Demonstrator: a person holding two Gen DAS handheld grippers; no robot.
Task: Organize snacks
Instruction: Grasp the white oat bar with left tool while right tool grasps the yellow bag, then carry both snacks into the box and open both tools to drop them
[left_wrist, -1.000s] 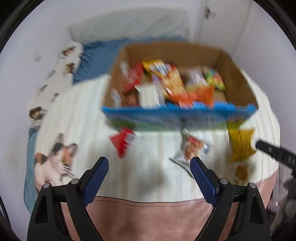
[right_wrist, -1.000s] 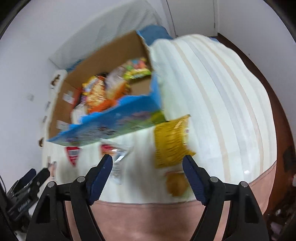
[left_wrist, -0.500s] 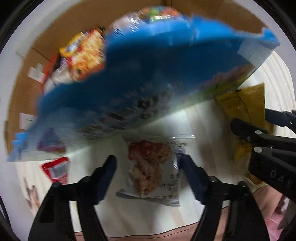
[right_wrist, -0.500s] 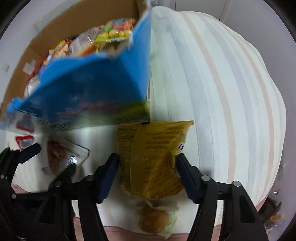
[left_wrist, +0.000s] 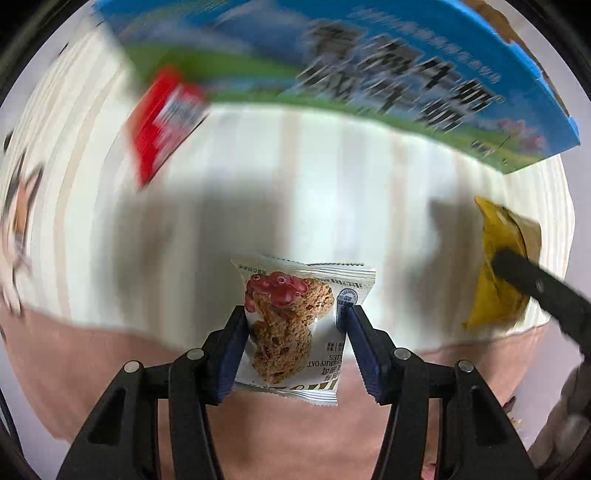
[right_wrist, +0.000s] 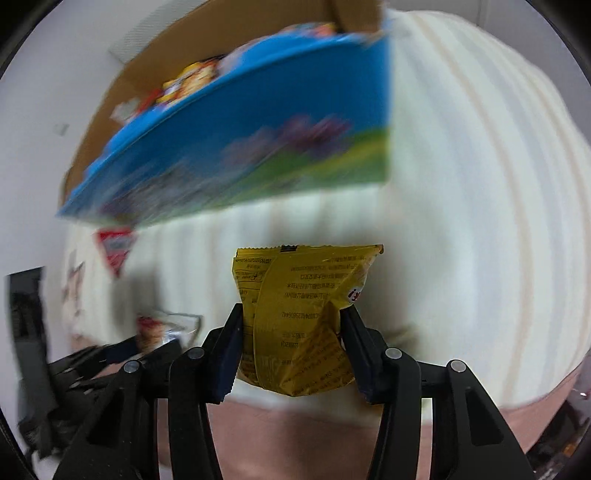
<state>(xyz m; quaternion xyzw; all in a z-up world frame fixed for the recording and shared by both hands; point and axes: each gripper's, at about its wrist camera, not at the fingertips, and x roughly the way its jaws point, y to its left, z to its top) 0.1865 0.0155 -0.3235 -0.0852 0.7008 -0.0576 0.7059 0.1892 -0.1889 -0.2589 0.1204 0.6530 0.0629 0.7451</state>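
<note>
A white oat cookie packet (left_wrist: 288, 325) lies on the striped bed cover. My left gripper (left_wrist: 295, 312) points down at it, jaws closing, blue pads touching both its sides. A yellow snack packet (right_wrist: 303, 295), crumpled at one side, sits between the closing jaws of my right gripper (right_wrist: 292, 309), pads pressing it. In the left wrist view the yellow packet (left_wrist: 495, 266) shows at the right with a black finger (left_wrist: 535, 288) on it. The blue-fronted cardboard box (right_wrist: 258, 140) holds several snacks behind both packets.
A red packet (left_wrist: 162, 118) lies on the cover left of the oat packet, near the box (left_wrist: 369, 66). The white striped cover (left_wrist: 295, 166) ends in a pink bed edge (left_wrist: 110, 350) close under the grippers. A wall stands behind the box.
Both grippers dropped toward the bed and tilted downward. Their jaws went from wide apart to closed around the oat cookie packet and the yellow packet.
</note>
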